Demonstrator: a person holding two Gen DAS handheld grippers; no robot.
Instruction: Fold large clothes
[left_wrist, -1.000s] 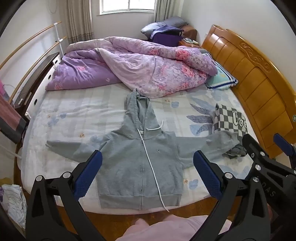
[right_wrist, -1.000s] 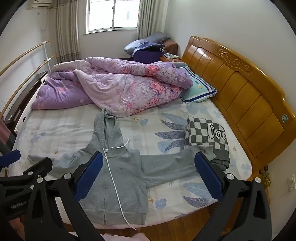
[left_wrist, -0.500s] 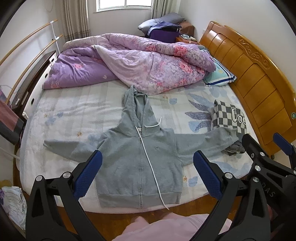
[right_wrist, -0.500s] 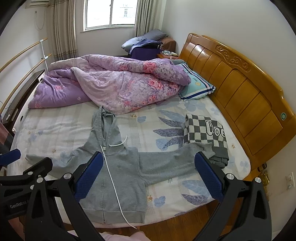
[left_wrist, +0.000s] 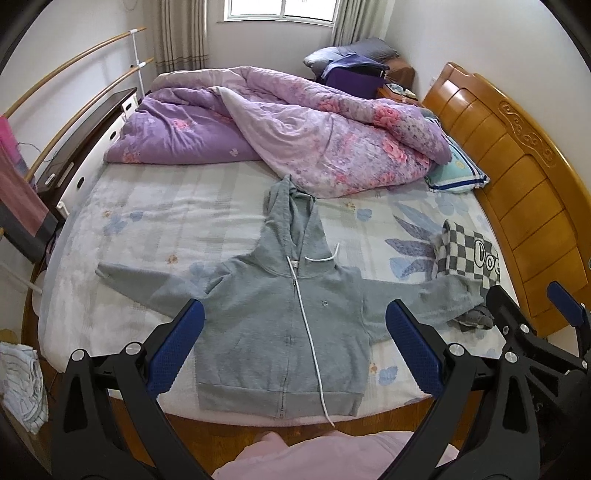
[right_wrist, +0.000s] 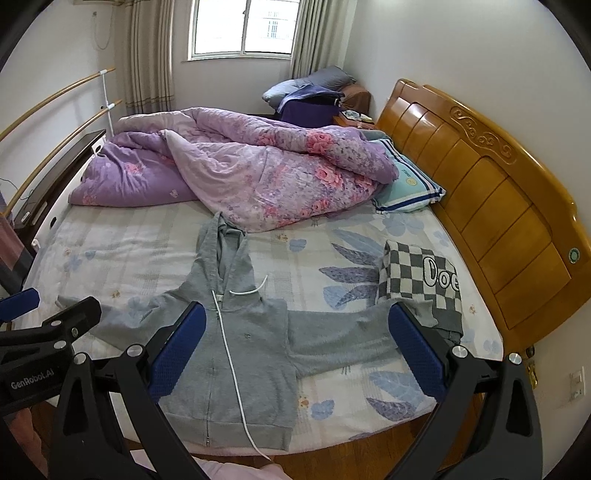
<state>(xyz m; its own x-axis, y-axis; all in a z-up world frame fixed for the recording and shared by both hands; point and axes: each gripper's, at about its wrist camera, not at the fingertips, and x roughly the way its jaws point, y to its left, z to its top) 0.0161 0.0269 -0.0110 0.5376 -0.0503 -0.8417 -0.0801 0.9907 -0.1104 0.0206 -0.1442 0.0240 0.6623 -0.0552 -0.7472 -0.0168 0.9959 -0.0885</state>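
While both tools hover above the near edge of the bed, the grey hoodie lies flat, zipped front up, its long axis running from hem at the near edge to hood pointing toward the rumpled quilted floral duvet. Sleeves spread sideways; the right cuff is hidden against a checkered folded garment. Left gripper and right gripper gape wide, empty.

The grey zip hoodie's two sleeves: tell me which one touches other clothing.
The sleeve toward the wooden headboard; its cuff meets the folded checkered garment. The other sleeve lies on bare sheet.
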